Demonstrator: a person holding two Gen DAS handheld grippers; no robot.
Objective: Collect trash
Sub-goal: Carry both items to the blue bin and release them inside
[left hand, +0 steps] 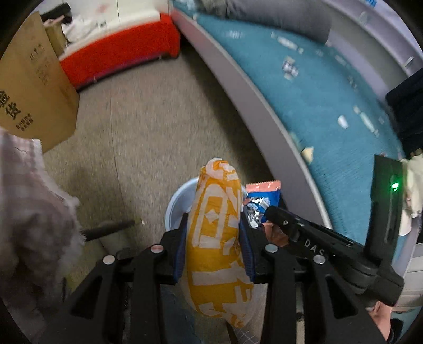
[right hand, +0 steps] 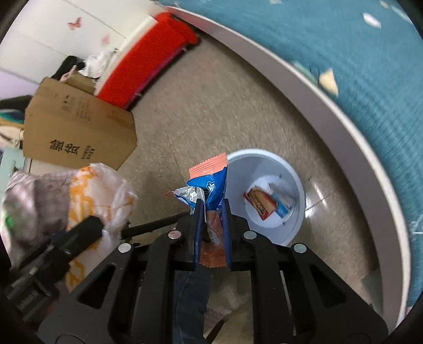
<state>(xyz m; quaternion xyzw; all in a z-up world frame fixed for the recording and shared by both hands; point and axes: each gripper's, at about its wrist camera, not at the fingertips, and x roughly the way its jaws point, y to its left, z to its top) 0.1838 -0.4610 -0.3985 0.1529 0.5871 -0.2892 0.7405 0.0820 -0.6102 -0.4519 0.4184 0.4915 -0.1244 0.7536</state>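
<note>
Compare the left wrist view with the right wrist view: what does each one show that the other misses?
Only the left wrist view shows the grey pillow on the bed. Only the right wrist view shows the bin's inside with a small packet lying in it. Both show the yellow bag clamped in the left hand-held gripper, the blue wrapper clamped in the right hand-held gripper, the white bin and the cardboard box.

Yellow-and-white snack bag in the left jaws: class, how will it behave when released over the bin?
The yellow-and-white snack bag bulges around the left gripper, so probably soft and crushable. It looks puffy and light, so may drift or catch the white bin rim.
</note>
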